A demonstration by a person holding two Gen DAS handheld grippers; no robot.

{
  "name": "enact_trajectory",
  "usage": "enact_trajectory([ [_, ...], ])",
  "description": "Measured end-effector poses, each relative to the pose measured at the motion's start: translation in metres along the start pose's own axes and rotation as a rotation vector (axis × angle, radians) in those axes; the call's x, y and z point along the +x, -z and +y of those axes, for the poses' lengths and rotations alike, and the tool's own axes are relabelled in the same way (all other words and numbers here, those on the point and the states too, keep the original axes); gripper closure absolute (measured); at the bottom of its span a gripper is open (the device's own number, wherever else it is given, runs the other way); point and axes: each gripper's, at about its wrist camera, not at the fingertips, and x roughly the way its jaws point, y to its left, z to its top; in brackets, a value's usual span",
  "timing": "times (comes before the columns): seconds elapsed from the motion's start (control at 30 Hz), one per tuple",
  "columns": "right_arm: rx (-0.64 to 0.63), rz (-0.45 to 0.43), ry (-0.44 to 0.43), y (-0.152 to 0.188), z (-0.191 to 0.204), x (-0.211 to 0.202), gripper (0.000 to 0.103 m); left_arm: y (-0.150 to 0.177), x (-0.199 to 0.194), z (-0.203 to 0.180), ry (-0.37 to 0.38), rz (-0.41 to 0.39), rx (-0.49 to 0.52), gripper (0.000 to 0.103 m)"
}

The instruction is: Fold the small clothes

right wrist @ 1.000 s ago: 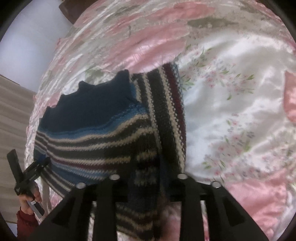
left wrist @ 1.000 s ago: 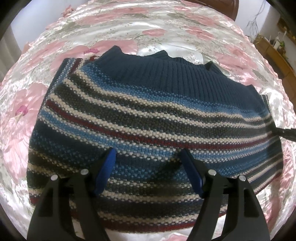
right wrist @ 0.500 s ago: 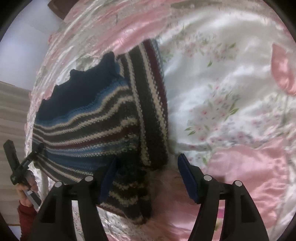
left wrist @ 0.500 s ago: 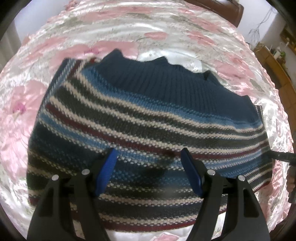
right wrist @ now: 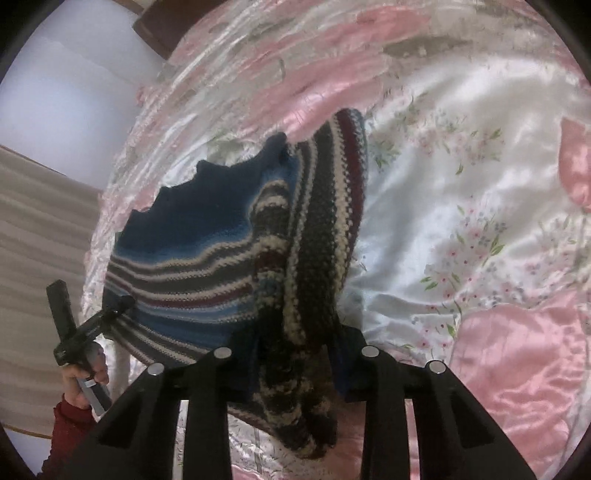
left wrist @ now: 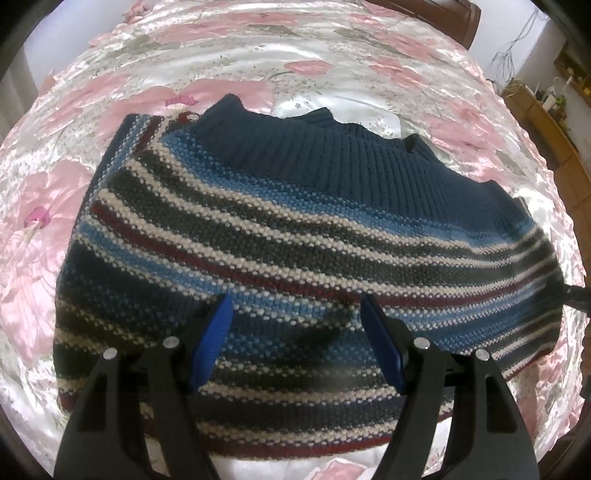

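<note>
A small knitted sweater (left wrist: 295, 229) with a navy ribbed band and blue, white, grey and maroon stripes lies flat on a satin bedspread (left wrist: 295, 48). My left gripper (left wrist: 295, 306) hovers open over its lower middle, blue pads spread apart with nothing between them. In the right wrist view the sweater (right wrist: 192, 258) has one side folded over as a thick striped strip. My right gripper (right wrist: 295, 354) is shut on the near end of that strip, which bunches between the fingers. The left gripper (right wrist: 122, 304) also shows at the sweater's far edge.
The pink and white floral bedspread (right wrist: 480, 221) spreads wide around the sweater. A hand (right wrist: 79, 380) in a red sleeve holds the left gripper. A dark wooden headboard (left wrist: 443, 14) stands at the back, and wooden furniture (left wrist: 546, 122) is at the far right.
My right gripper, open half a second ago, has closed again on the folded striped strip and bunched it. The left gripper has stayed open over the sweater, drawing back a little.
</note>
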Motion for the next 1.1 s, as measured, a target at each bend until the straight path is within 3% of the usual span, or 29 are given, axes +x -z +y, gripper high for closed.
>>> enact_trajectory([
  [0.1, 0.003, 0.050, 0.085, 0.001, -0.004, 0.022, 0.072, 0.002, 0.007, 0.001, -0.007, 0.005, 0.005, 0.032],
  [0.4, 0.117, 0.075, 0.036, 0.006, -0.037, 0.044, 0.070, 0.004, 0.011, 0.007, 0.031, 0.001, 0.004, 0.031],
  [0.7, 0.126, 0.082, 0.113, 0.004, -0.026, 0.043, 0.070, 0.002, 0.012, 0.003, 0.020, 0.005, 0.011, 0.028],
  [0.97, 0.055, 0.038, 0.112, -0.008, 0.041, 0.010, 0.071, 0.003, -0.027, 0.015, 0.065, -0.023, 0.005, 0.028],
  [1.1, -0.027, 0.035, 0.087, -0.015, 0.096, 0.008, 0.071, 0.004, -0.042, 0.030, 0.067, -0.042, -0.005, 0.028],
])
